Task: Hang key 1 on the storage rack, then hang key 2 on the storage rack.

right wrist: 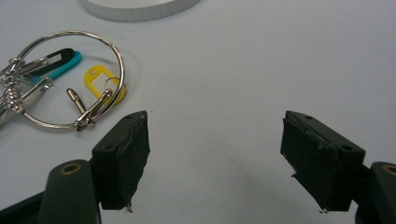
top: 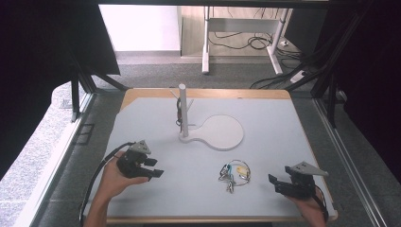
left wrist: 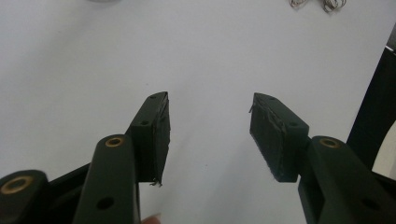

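**Two open grippers flanking one key ring**

The left gripper [top: 152,168] is hovering low over the table [top: 142,118] with its jaws standing apart and nothing between them; in the left gripper view [left wrist: 209,135] bare white surface is showing in the gap. The right gripper [top: 276,183] is resting near the table's front right corner, its jaws also spread wide and gripping nothing [right wrist: 215,158].

Between them, one key ring [top: 235,171] is lying flat on the table, nearer the right gripper and apart from both. In the right gripper view the key ring [right wrist: 119,60] is carrying one yellow tag [right wrist: 95,79], one teal tag [right wrist: 65,63] and a cluster of metal clips [right wrist: 18,91] whose number I cannot tell.

Farther back, one white stand [top: 222,135] with a single upright post [top: 183,111] is sitting mid-table, something dark hanging on the post. Open surface is lying all around the key ring; the front edge is running close below both hands.
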`<state>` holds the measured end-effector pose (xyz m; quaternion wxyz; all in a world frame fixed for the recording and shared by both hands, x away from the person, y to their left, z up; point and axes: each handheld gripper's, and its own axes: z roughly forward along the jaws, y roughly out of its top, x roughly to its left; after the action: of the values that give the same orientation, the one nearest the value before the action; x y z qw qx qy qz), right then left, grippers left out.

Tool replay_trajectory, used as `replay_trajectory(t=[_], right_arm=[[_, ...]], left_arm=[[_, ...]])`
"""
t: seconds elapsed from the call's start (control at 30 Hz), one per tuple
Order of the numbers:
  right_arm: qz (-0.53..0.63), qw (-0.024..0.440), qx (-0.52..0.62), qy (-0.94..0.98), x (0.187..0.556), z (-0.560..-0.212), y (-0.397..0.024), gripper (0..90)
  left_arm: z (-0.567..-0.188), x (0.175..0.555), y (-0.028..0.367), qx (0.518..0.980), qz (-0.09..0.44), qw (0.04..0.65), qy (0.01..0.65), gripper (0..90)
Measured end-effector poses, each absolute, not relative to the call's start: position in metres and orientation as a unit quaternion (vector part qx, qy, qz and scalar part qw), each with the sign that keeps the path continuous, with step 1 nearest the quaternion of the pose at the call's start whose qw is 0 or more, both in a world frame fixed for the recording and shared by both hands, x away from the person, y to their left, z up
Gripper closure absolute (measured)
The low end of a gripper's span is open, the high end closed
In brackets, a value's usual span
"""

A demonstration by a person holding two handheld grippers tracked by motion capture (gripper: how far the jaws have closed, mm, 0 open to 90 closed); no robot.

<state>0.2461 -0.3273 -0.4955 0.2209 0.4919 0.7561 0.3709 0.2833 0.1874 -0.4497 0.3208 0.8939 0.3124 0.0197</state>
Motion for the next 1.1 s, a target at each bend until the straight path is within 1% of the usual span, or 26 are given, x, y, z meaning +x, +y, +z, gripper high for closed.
replay_trajectory(t=[0.07,0.1,0.13,0.2,0.47,0.67,0.8,0.97,1.1], right_arm=[[0.370,0.222,0.494,0.755,0.247,-0.495,-0.329,24.7],[0.370,0.222,0.494,0.755,0.248,-0.495,-0.328,24.9],[0.370,0.223,0.492,0.756,0.248,-0.495,-0.327,25.0],[0.369,0.224,0.489,0.758,0.250,-0.495,-0.325,25.7],[0.362,0.226,0.475,0.770,0.262,-0.483,-0.311,28.2],[0.336,0.206,0.438,0.808,0.275,-0.458,-0.294,33.9],[0.320,0.189,0.415,0.831,0.283,-0.443,-0.285,36.3],[0.293,0.171,0.383,0.859,0.297,-0.429,-0.268,44.2],[0.270,0.158,0.361,0.879,0.308,-0.425,-0.257,49.0]], left_arm=[[-0.455,0.283,0.185,0.897,0.015,0.314,0.311,48.5],[-0.456,0.284,0.184,0.903,0.016,0.299,0.309,48.4],[-0.456,0.284,0.185,0.903,0.020,0.297,0.310,48.4],[-0.456,0.283,0.187,0.894,0.013,0.315,0.317,49.0],[-0.453,0.274,0.197,0.880,0.010,0.342,0.331,46.9],[-0.453,0.271,0.199,0.881,0.012,0.338,0.331,45.4],[-0.448,0.266,0.202,0.876,0.007,0.353,0.327,44.8],[-0.445,0.258,0.204,0.880,0.016,0.352,0.318,44.3],[-0.442,0.256,0.207,0.876,0.024,0.361,0.319,44.5]])
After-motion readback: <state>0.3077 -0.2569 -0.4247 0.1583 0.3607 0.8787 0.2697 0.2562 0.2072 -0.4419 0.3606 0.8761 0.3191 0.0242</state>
